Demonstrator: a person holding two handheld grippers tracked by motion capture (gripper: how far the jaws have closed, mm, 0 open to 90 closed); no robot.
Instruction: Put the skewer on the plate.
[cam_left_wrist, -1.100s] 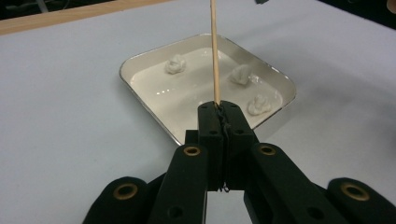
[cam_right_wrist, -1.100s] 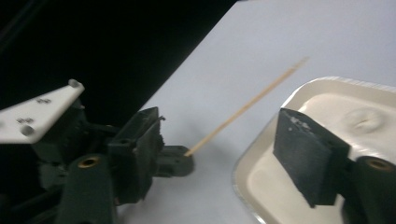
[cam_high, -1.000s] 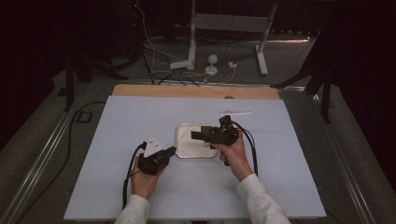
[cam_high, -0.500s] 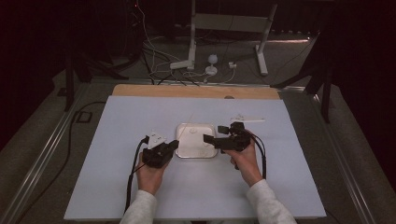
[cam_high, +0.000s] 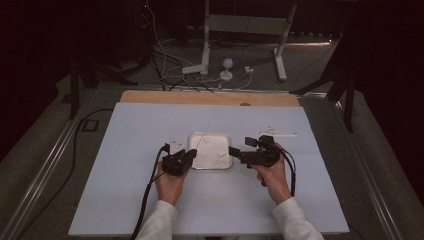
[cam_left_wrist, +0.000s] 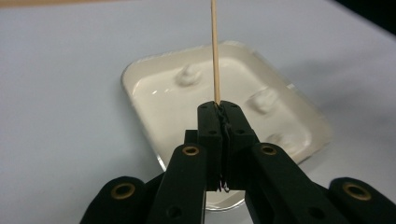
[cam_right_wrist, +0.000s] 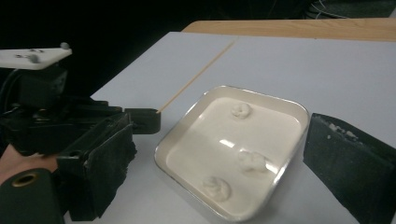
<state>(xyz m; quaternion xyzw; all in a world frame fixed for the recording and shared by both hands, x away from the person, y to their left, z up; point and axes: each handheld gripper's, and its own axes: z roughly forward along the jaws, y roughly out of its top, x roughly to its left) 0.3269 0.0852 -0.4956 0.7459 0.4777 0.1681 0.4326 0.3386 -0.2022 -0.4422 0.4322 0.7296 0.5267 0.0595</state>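
Observation:
A white square tray sits mid-table with three white lumps in it. My left gripper is at the tray's left edge, shut on a thin wooden skewer that points away over the tray. My right gripper is just off the tray's right edge. Its jaws have just been opening and now stand wide, with the tray ahead between them and neither pad touching it. White crumbs cling to its right pad. In the right gripper view, the left gripper and skewer show at left.
The light blue tabletop ends in a wooden strip at the far edge. Metal rails run along both sides. Beyond the table are floor cables and the legs of a stand.
My right gripper has moved right, from over the tray to beside its right edge, and its jaws have widened. The left gripper has crept toward the tray with the skewer still in it.

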